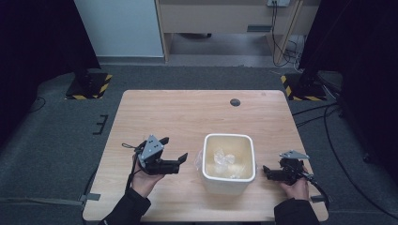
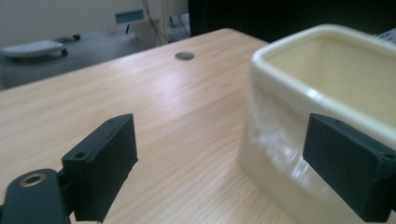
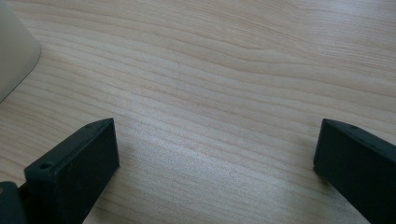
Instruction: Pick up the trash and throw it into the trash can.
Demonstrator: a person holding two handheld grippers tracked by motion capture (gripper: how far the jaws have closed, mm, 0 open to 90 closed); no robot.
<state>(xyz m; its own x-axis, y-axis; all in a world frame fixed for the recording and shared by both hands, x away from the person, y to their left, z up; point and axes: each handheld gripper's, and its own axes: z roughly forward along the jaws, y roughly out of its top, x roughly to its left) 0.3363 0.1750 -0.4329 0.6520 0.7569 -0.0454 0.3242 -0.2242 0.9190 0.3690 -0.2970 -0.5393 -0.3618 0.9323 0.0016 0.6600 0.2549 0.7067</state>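
At the near half of the table, I hold a gripper in each hand on either side of a cream bin that stands close to the near edge, a little right of centre. My left gripper is released, its jaws spread wide and pointing right toward the bin's left wall, near it but not touching. In the left gripper view the bin rises just beyond the right jaw, with bare wood between the two jaws. A clear plastic bag lines the bin, crumpled inside and showing over the left rim. My right gripper is also released and sits near the right corner of the near edge, pointing left at the bin's right wall, with a gap between. In the right gripper view the jaws stand far apart over plain wood grain, and a corner of the bin shows at the upper left. My left hand and right hand come in over the near edge. A small dark round hole sits near the far edge of the table, well apart from everything else
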